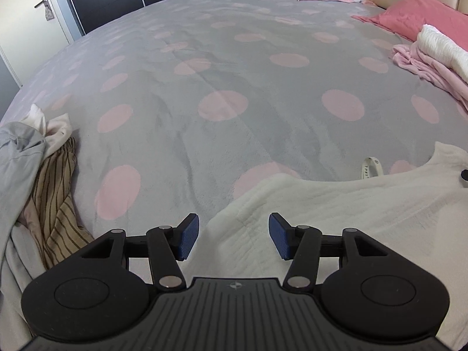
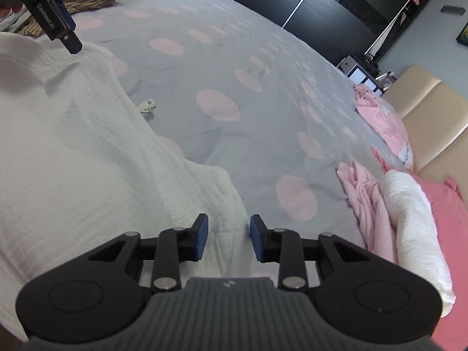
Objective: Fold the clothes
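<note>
- Laundry pile (image 1: pixel 44 175) at far left: a grey item, a white item and a brown-striped item lie heaped at the bed's edge, well apart from the work area. Judged purpose: unfolded stock awaiting its turn.
- Left gripper (image 1: pixel 234 235): blue pads (image 1: pixel 188 235) stand apart, nothing between them pressed. The gripper sits over the left corner of the white garment (image 1: pixel 336 204), with the cloth's edge running up between the pads. Judged purpose: lined up to take that corner.
- White garment: lies spread flat on the grey bedcover with pink dots (image 1: pixel 219 73), neckline toward the bed's centre. A label tab (image 1: pixel 370 168) rests on the bedcover at the neckline. Judged purpose: flat layout gives clean fold lines and reachable corners.
- Right gripper (image 2: pixel 229 238): pads apart with a narrower gap, straddling a raised fold at the garment's right shoulder or sleeve edge (image 2: pixel 222 193). Pads do not visibly press the cloth; no grip is confirmed. Judged purpose: matching hold on the opposite side, so both ends lift together.
- Folded stack (image 2: pixel 409 219) at right: a white rolled or folded item lies on pink cloth beside a pink pillow (image 2: pixel 450 234). Judged purpose: finished items kept clear of the folding zone.
</note>
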The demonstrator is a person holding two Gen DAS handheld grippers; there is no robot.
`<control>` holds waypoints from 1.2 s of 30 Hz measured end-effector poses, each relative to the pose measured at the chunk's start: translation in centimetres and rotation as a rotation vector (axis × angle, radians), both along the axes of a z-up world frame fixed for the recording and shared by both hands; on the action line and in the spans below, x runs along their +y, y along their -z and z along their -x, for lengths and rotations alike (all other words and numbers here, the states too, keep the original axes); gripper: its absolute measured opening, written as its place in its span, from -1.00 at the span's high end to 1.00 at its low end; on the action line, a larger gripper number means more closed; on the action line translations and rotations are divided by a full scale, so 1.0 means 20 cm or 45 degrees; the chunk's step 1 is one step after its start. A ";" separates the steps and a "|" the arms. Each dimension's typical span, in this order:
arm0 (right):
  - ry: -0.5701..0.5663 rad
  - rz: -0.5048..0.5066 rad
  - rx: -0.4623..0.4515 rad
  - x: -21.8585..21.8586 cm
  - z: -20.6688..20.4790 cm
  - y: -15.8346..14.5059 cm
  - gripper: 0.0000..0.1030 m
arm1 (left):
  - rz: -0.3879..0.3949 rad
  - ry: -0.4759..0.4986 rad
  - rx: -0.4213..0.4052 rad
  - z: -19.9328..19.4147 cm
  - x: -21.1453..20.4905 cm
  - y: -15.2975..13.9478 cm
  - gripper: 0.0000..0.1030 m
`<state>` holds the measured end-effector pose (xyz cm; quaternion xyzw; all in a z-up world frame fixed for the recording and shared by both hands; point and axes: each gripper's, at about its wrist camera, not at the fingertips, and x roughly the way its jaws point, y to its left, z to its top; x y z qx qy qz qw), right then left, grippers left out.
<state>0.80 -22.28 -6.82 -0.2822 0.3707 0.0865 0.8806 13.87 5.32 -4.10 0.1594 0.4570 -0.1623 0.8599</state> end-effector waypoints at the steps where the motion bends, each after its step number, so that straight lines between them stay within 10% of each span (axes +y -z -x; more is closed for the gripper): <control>1: 0.009 -0.009 0.014 0.00 0.00 0.00 0.37 | -0.008 0.006 0.003 -0.01 0.00 0.01 0.01; 11: 0.158 -0.337 0.111 -0.13 -0.04 -0.06 0.69 | -0.068 0.101 -0.023 -0.05 -0.05 0.05 -0.09; 17: 0.162 -0.342 0.120 -0.14 -0.03 -0.05 0.69 | -0.067 0.094 0.042 -0.11 -0.07 0.09 -0.05; 24: 0.152 -0.339 0.092 -0.16 -0.02 -0.05 0.59 | -0.131 0.141 0.046 -0.06 -0.14 0.07 0.60; 36: 0.156 -0.303 0.101 -0.17 -0.03 -0.03 0.66 | -0.181 0.144 0.028 0.00 -0.13 0.09 0.62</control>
